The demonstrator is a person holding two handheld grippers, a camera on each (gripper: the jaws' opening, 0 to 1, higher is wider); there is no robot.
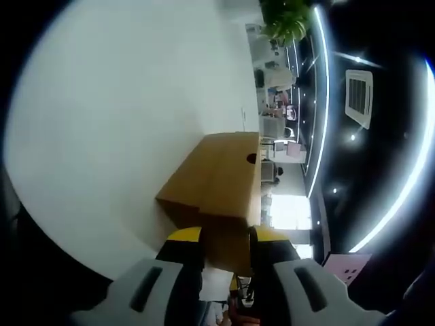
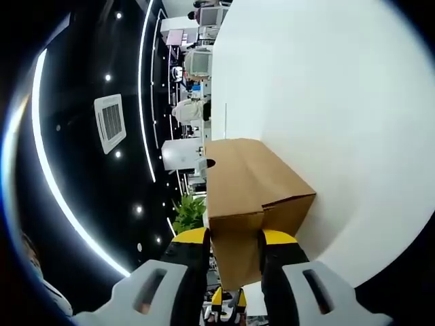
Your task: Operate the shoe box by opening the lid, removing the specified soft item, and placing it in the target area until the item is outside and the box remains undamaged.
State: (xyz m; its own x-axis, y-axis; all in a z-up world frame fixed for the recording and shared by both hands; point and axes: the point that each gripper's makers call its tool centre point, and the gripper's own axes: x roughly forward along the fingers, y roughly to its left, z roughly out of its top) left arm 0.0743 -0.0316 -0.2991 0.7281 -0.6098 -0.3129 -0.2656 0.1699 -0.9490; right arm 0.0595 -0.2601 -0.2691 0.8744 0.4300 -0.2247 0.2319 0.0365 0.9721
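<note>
- Two jaws of the left gripper [image 1: 226,246], yellow-tipped over grey moulded bodies, rise from the bottom of the left gripper view and stand closed on a flap of the shoe box [image 1: 221,178].
- No brand, label or writing can be read on the box in this view; its plain brown cardboard is matte and smooth, with crisp folded edges.
- One small dark round hole [image 1: 251,158] sits in the box face toward the right.
- The pinched flap [image 1: 228,239] runs down between the jaws at the near end, while the box body stretches away from the claw toward the far side.
- The box lies against a white, even table surface [image 1: 122,122], which spreads to the left; far right are a blurred office and a green plant [image 1: 285,24].

- Two like jaws of the right gripper [image 2: 234,248] come up from the bottom of the right gripper view, clamped on another brown cardboard flap [image 2: 238,255] of the same box.
- No lettering can be read here either; a dark round hole [image 2: 210,164] marks the box's left edge.
- The box body reaches away just beyond the jaws, resting on the white table, which lies to the right.
- Left of the box are a dark ceiling with spot lights, a square vent [image 2: 110,122] and another plant [image 2: 190,210].
</note>
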